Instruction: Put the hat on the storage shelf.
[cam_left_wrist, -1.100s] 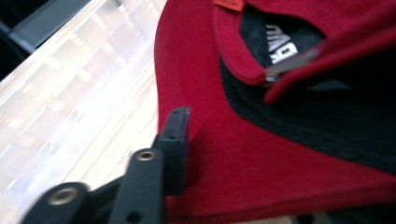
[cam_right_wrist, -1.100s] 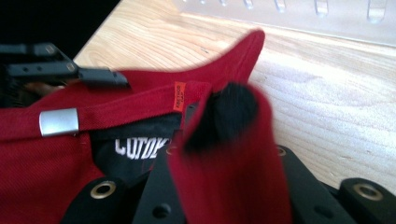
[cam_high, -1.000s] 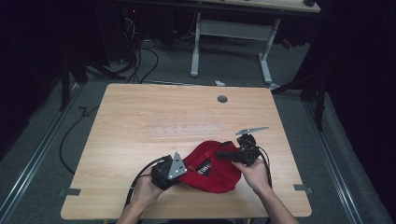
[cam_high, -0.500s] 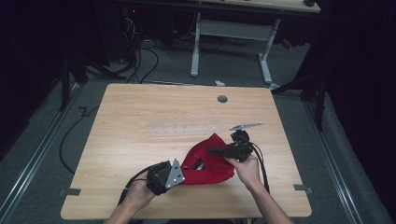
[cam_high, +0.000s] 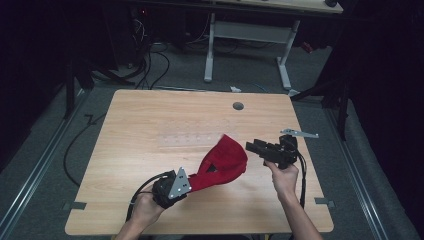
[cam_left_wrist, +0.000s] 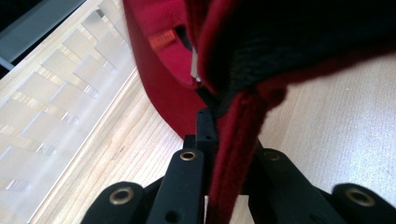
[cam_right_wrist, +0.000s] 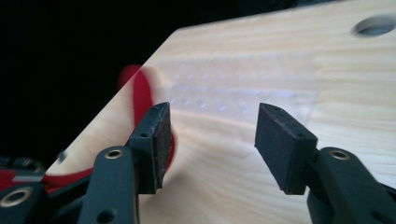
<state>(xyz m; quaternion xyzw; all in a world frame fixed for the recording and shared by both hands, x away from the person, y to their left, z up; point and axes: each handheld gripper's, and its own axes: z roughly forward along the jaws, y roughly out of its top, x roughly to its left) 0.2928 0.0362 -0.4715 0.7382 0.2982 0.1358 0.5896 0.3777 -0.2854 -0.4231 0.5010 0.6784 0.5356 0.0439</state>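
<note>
Right gripper jaws apart, empty, over wooden table; blurred red cap at left jaw; clear tray beyond.

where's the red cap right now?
In the high view the red cap is near the table's front centre, lifted at a slant, its lower edge clamped in the left gripper. The open right gripper sits just right of it, apart.
</note>
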